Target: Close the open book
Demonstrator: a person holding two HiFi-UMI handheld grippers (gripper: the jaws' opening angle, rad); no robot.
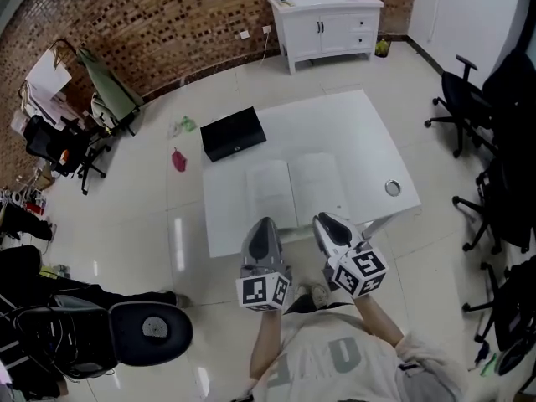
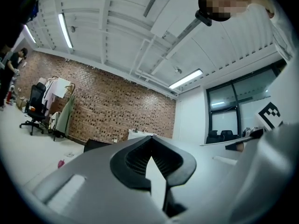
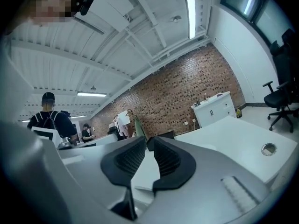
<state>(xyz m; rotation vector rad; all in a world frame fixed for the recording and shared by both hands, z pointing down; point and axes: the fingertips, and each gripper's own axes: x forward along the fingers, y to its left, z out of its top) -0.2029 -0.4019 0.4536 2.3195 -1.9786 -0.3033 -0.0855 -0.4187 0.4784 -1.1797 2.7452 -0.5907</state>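
Observation:
The open book (image 1: 293, 193) lies flat with its white pages up on the near half of the white table (image 1: 360, 132). Both grippers hover just short of the table's near edge, pointing towards the book. My left gripper (image 1: 266, 222) is below the left page, and in the left gripper view its tips (image 2: 150, 138) meet with nothing between them. My right gripper (image 1: 321, 219) is below the right page. Its jaws (image 3: 146, 141) stand a narrow gap apart, empty, with a pale page edge (image 3: 142, 174) showing beyond them.
A black case (image 1: 233, 132) sits on the table's far left corner, and a round grommet (image 1: 393, 188) near its right edge. Office chairs (image 1: 469, 107) stand to the right, a black chair (image 1: 142, 333) at lower left, a white cabinet (image 1: 327, 19) by the brick wall.

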